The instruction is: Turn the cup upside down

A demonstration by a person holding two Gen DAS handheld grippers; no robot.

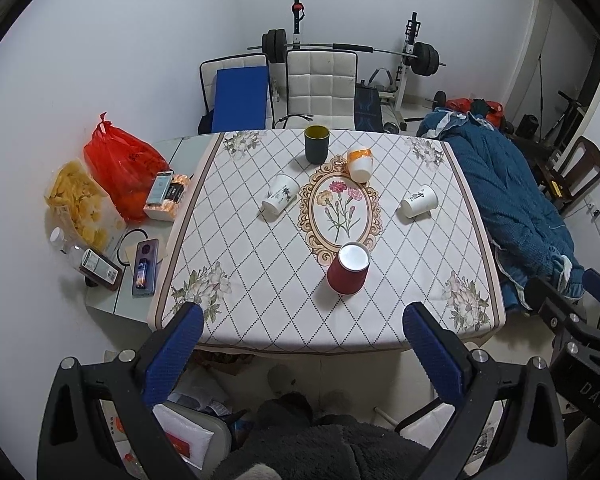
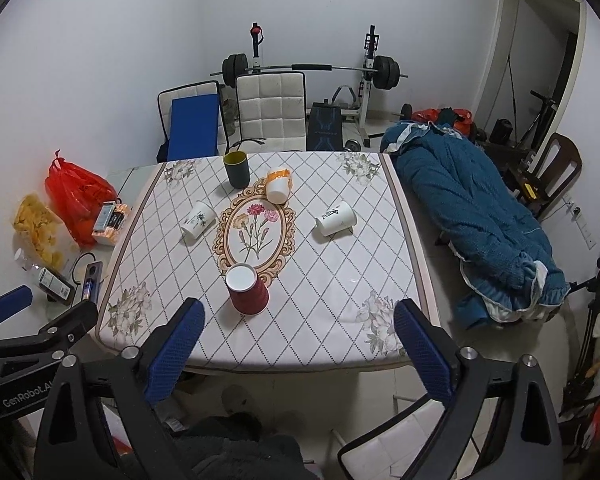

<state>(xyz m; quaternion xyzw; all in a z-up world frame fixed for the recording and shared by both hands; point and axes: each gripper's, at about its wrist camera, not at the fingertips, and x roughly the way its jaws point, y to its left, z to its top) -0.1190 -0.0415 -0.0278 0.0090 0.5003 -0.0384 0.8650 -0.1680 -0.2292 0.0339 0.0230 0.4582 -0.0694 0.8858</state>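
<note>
A square surface (image 1: 440, 320) is seen covered by a quilted white cloth (image 1: 260, 280) with a diamond grid, flower corners and an ornate oval medallion (image 1: 340, 210) at its centre. Five cups are set on it. A red paper cup (image 1: 348, 268) stands upside down at the near end of the medallion, its white base uppermost. A white paper cup with a plant print (image 1: 280, 198) lies on its side left of the medallion, and a white cup with black script (image 1: 419, 201) lies on its side to the right. An orange-banded white cup (image 1: 359, 163) is tipped at the far end of the medallion, and a dark cylindrical cup with a yellow-green lining (image 1: 317, 144) stands upright just beyond. The left hand-held gripper (image 1: 304, 356) and right hand-held gripper (image 2: 298, 352) are both held before the near edge, blue dimpled pads spread wide, nothing between them. A glossy red plastic bag (image 1: 120, 168) is seen at far left.
</note>
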